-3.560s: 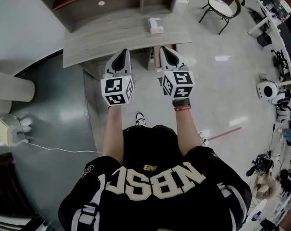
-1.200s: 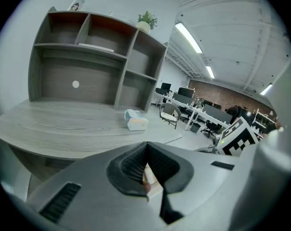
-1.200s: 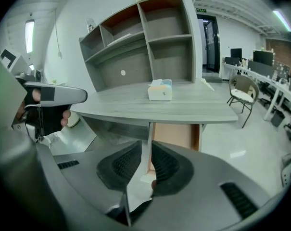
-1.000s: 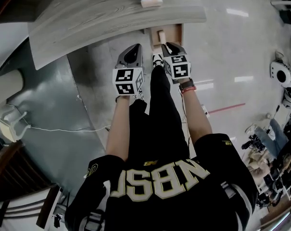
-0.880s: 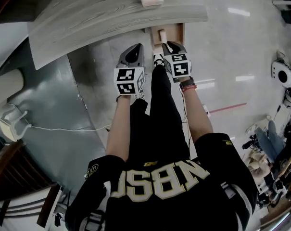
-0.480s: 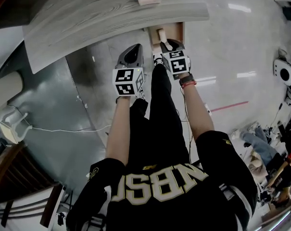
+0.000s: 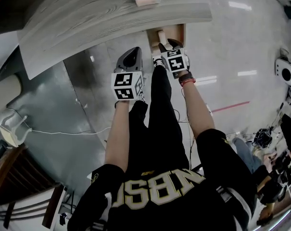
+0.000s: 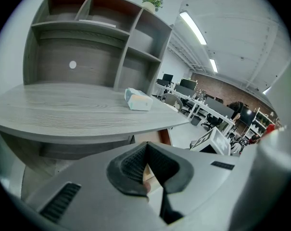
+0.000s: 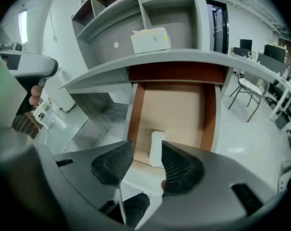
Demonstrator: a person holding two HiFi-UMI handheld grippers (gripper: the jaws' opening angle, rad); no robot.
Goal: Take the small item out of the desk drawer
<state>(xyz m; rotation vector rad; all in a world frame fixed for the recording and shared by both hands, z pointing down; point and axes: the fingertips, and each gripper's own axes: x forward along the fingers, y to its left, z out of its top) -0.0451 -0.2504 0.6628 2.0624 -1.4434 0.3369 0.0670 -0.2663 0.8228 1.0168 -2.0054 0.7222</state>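
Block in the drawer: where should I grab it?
I'd pinch the block across its two long sides, near the middle, coming down from above. It lies flat, pointing into the open drawer, with room on both sides.

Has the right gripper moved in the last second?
Yes, slightly. The right gripper has edged forward toward the open drawer, and its tips are now at the drawer's front edge. Its jaws are opening, with nothing between them.

Open drawer [image 7: 180, 32] under desk [image 7: 111, 13]; small item [image 7: 160, 34] inside.
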